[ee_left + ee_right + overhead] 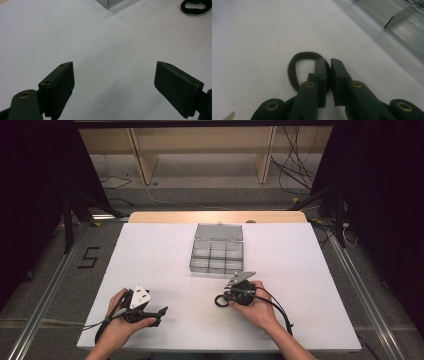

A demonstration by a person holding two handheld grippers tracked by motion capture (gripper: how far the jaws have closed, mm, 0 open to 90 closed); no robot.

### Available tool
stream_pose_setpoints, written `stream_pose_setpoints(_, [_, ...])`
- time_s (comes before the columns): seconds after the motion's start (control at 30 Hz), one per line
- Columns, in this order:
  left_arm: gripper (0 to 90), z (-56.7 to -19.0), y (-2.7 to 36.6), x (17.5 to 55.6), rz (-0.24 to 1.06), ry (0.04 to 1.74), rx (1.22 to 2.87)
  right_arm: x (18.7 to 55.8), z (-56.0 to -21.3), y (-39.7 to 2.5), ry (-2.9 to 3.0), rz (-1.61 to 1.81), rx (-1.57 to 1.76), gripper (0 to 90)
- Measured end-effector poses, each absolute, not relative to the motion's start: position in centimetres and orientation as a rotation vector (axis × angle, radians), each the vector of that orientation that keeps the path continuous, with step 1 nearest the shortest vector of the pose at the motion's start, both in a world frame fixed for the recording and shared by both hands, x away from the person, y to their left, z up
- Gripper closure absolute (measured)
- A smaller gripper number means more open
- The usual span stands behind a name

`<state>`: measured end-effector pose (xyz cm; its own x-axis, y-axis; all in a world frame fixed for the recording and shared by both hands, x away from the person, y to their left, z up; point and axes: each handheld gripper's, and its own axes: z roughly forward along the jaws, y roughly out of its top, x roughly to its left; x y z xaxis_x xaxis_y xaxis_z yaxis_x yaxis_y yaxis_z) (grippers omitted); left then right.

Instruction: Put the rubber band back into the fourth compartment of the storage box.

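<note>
My left gripper (159, 311): nearest to me, low over the white table (150, 260) at its near left; jaws spread wide with bare tabletop between them, pointing toward the right.
My left hand (117, 320): wrapped around that gripper's body.
My right gripper (328, 65): near the table's middle, jaws pressed together on one side of a black band.
My right hand (257, 307): cupped around the gripper from the right.
Black band (295, 67): a small flat loop lying on the table just left of my right jaws; in the right gripper view its long axis runs away from me, along the jaws.
Clear box (216, 256): farther off, just beyond the right gripper; compartmented, its lid (219, 231) open toward the far edge, long axis running near to far.
</note>
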<state>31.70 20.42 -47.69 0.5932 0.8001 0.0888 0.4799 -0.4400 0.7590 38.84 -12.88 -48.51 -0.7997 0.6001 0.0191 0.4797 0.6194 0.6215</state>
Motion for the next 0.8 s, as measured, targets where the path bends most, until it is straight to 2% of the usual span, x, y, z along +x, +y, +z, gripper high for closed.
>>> stream_pose_setpoints(0.8, [16.3, -47.7, 20.4, 31.7, 0.575, 1.005, 2.119, 39.0, -47.4, -11.9, 2.620, 0.989, 0.900, 87.8])
